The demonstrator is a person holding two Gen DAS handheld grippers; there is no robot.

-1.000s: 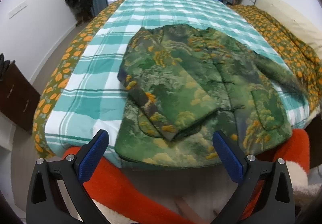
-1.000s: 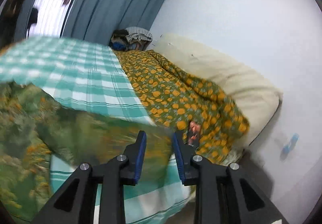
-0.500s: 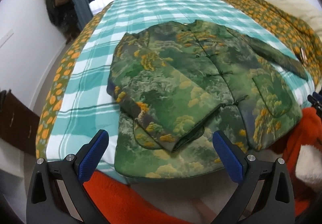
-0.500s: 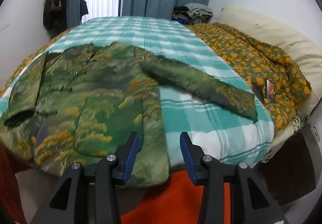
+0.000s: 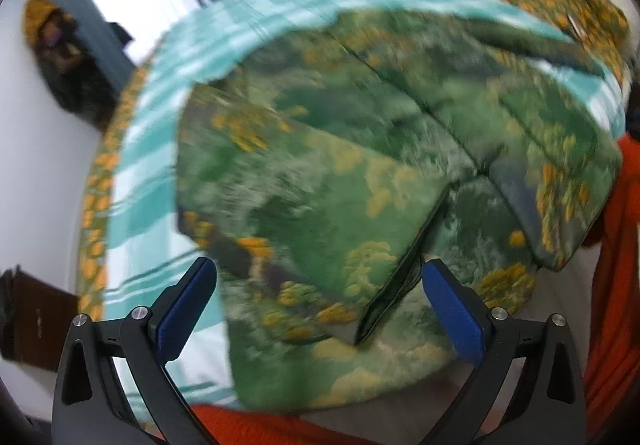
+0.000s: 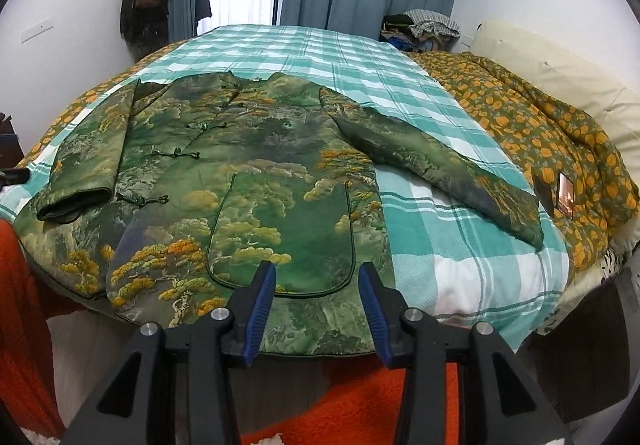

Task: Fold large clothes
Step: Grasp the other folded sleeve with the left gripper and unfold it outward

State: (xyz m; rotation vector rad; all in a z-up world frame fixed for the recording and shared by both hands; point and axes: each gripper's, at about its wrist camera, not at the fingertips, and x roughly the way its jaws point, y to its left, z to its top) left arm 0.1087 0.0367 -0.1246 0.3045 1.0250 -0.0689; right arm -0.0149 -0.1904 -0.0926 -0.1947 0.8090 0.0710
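Observation:
A green padded jacket (image 6: 248, 181) with a yellow tree print lies face up on the bed, hem toward me. Its left sleeve (image 6: 88, 161) is folded down over the front. The other sleeve (image 6: 440, 165) stretches out to the right across the sheet. My right gripper (image 6: 318, 285) hovers open just in front of the hem by the pocket, nothing between its pads. The left wrist view is blurred: my left gripper (image 5: 320, 285) stands wide open above the folded sleeve's cuff (image 5: 384, 305) on the jacket (image 5: 320, 165), gripping nothing.
A teal plaid sheet (image 6: 460, 245) covers the bed. An orange-flowered duvet (image 6: 540, 117) with a small phone-like object (image 6: 566, 193) lies along the right, and a cream pillow (image 6: 552, 77) beyond it. Orange fleece fabric (image 6: 360, 405) fills the space below the bed edge.
The left gripper has come down closer to the jacket and rolled, staying wide open. The right gripper swung from the duvet side to the jacket's hem, and its jaws widened.

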